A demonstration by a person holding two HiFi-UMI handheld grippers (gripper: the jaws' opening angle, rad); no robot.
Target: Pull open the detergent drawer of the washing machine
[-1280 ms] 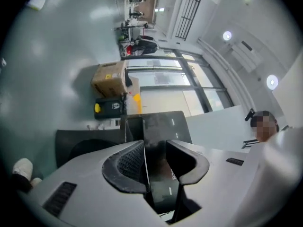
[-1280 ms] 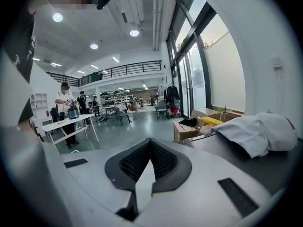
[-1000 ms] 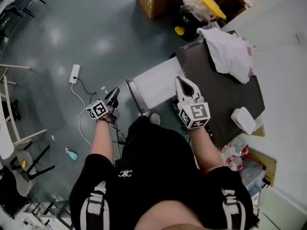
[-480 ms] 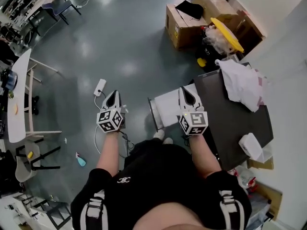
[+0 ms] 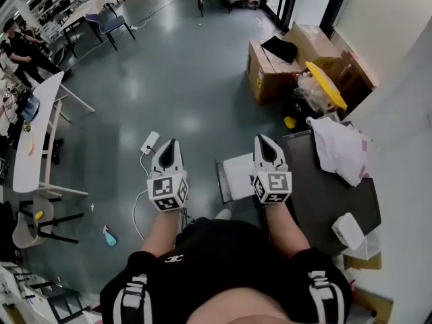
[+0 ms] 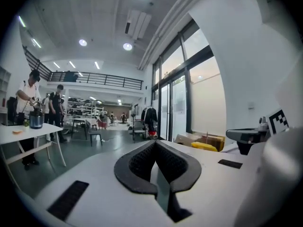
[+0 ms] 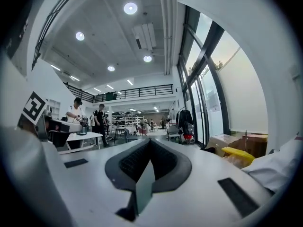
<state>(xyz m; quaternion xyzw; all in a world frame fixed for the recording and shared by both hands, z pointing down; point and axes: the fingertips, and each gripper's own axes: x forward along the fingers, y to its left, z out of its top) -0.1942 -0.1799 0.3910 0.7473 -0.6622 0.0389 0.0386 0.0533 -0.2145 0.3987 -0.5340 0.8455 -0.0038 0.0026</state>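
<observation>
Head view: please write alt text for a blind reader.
From above, a person in black holds out the left tool and right tool, both shut and empty. A washing machine with a white cloth on top stands at right.

Grey floor (image 5: 182, 79), white power strip (image 5: 149, 142), cardboard box (image 5: 266, 79), small blue object (image 5: 109, 237)

Probably a large open lab or workshop hall. Left of the dark-topped washing machine (image 5: 331, 201), across a polished grey floor (image 5: 182, 79), stand white work tables (image 5: 30, 140). Beyond it, cardboard boxes (image 5: 270, 73) sit by tall windows (image 6: 182, 103). A mezzanine railing (image 6: 94, 80) runs overhead.
</observation>
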